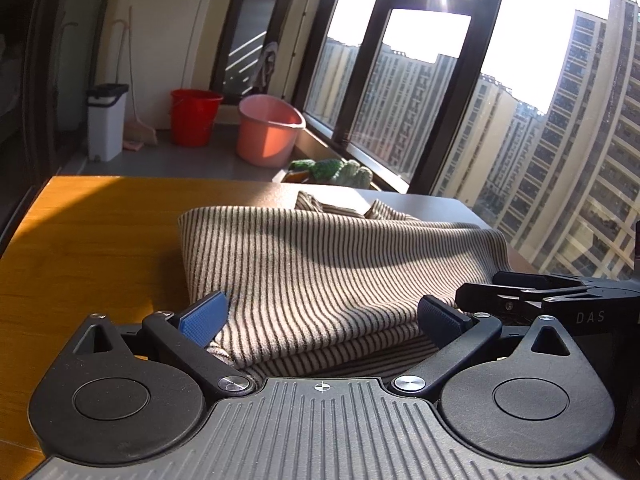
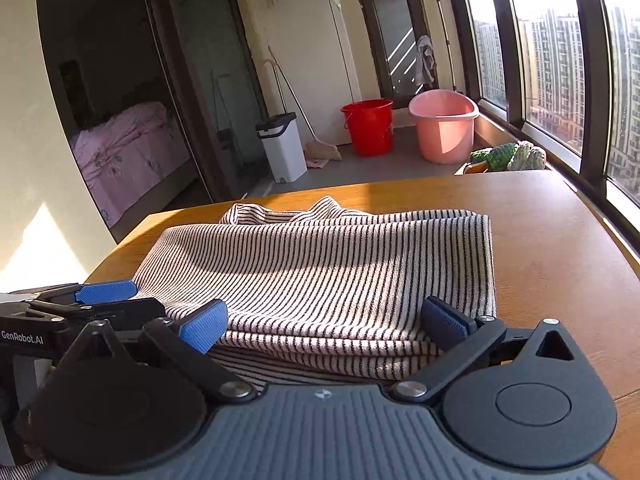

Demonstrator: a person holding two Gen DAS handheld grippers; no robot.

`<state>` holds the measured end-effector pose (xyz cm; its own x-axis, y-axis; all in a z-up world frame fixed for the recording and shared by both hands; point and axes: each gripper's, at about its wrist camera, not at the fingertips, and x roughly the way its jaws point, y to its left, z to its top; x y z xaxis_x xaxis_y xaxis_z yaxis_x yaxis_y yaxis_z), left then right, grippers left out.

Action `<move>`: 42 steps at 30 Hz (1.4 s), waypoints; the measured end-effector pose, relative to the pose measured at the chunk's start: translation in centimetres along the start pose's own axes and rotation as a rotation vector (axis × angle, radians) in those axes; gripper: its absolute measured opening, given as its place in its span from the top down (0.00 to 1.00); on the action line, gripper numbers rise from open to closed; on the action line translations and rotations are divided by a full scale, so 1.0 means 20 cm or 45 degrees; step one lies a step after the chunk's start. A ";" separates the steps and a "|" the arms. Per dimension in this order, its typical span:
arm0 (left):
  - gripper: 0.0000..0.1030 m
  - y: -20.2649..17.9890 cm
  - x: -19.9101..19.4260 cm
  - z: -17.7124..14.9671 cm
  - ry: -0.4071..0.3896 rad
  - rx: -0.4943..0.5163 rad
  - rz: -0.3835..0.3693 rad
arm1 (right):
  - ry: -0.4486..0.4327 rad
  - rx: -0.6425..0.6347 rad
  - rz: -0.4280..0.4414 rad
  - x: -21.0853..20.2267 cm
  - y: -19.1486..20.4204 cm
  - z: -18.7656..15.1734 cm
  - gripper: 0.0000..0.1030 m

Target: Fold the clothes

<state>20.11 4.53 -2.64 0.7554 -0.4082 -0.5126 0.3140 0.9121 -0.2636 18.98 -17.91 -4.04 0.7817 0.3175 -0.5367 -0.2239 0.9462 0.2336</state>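
A black-and-cream striped garment (image 1: pixel 328 268) lies folded in several layers on the wooden table (image 1: pixel 92 240), its near edge stacked just in front of both grippers. My left gripper (image 1: pixel 322 322) is open, its blue pads spread wide over the near edge of the cloth, pressing on nothing. My right gripper (image 2: pixel 324 326) is open just as wide above the striped garment (image 2: pixel 320 264), nothing pinched between its pads. The right gripper's fingers (image 1: pixel 520 296) show at the right edge of the left wrist view, and the left gripper's fingers (image 2: pixel 104 292) at the left of the right wrist view.
Beyond the table (image 2: pixel 560 264) stand a red bucket (image 2: pixel 370 126), a pink tub (image 2: pixel 444 130), a white bin (image 2: pixel 282 146) and a broom. Large windows run along the right side. An open doorway on the left shows a bed (image 2: pixel 128 156).
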 end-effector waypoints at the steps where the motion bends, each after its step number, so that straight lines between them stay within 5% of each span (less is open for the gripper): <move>1: 0.00 0.01 0.00 0.00 -0.003 -0.007 -0.001 | -0.006 0.004 0.005 0.00 0.00 0.00 0.00; 9: 0.00 0.01 0.01 0.01 0.001 0.000 0.020 | -0.019 0.075 0.079 -0.03 -0.06 -0.01 0.00; 19: 0.00 -0.01 0.01 0.01 0.018 0.005 0.046 | 0.111 -0.212 -0.018 0.00 0.05 0.02 0.00; 22: 0.00 -0.01 0.01 0.00 0.020 0.004 0.054 | 0.068 -0.284 -0.077 -0.06 0.03 0.04 0.00; 26: 0.00 -0.01 0.01 0.00 0.023 0.004 0.064 | 0.013 -0.195 -0.053 -0.13 -0.04 0.10 0.22; 29: 0.00 -0.01 0.01 0.00 0.024 0.003 0.066 | 0.115 -0.028 0.014 -0.07 -0.13 0.11 0.24; 32: 0.00 -0.01 0.01 0.00 0.025 0.001 0.065 | 0.168 -0.143 -0.055 0.00 -0.10 0.09 0.23; 37: 0.00 -0.01 0.01 -0.01 0.025 -0.002 0.063 | 0.056 -0.261 0.025 -0.03 0.03 0.29 0.23; 40: 0.00 -0.01 0.01 -0.01 0.024 -0.004 0.061 | 0.088 -0.225 0.020 0.13 0.06 0.40 0.25; 42: 0.00 -0.01 0.00 -0.01 0.022 -0.009 0.057 | 0.134 -0.178 0.011 0.29 0.04 0.44 0.43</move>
<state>19.96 4.29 -2.86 0.7585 -0.3674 -0.5383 0.2760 0.9293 -0.2454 28.39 -15.85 0.26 0.7157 0.3237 -0.6188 -0.3151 0.9405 0.1274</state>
